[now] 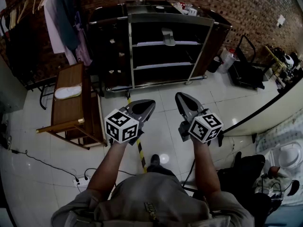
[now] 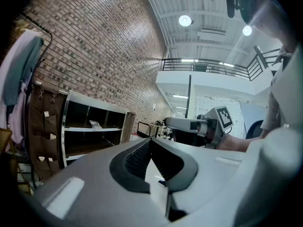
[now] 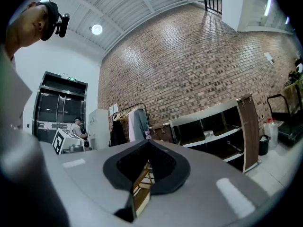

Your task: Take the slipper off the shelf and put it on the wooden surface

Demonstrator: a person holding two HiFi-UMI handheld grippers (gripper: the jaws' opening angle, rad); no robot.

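A grey slipper [image 1: 168, 37] lies on the upper shelf of the dark metal shelf unit [image 1: 163, 44] against the brick wall, and shows as a small pale shape [image 2: 96, 125] in the left gripper view and on the shelf board [image 3: 208, 135] in the right gripper view. The wooden table [image 1: 71, 110] stands to the left of the shelf with a white slipper [image 1: 67, 91] on top. Both grippers are held level over the tiled floor, well short of the shelf. My left gripper [image 1: 150, 105] and right gripper [image 1: 181, 97] are shut, with nothing between the pads.
A clothes rack [image 1: 61, 18] with hanging garments stands at the back left beside the table. A yellow-black floor stripe [image 1: 139, 148] runs between the grippers. A black trolley [image 1: 248, 67] and clutter sit right of the shelf. Cables [image 1: 47, 167] lie on the floor at the left.
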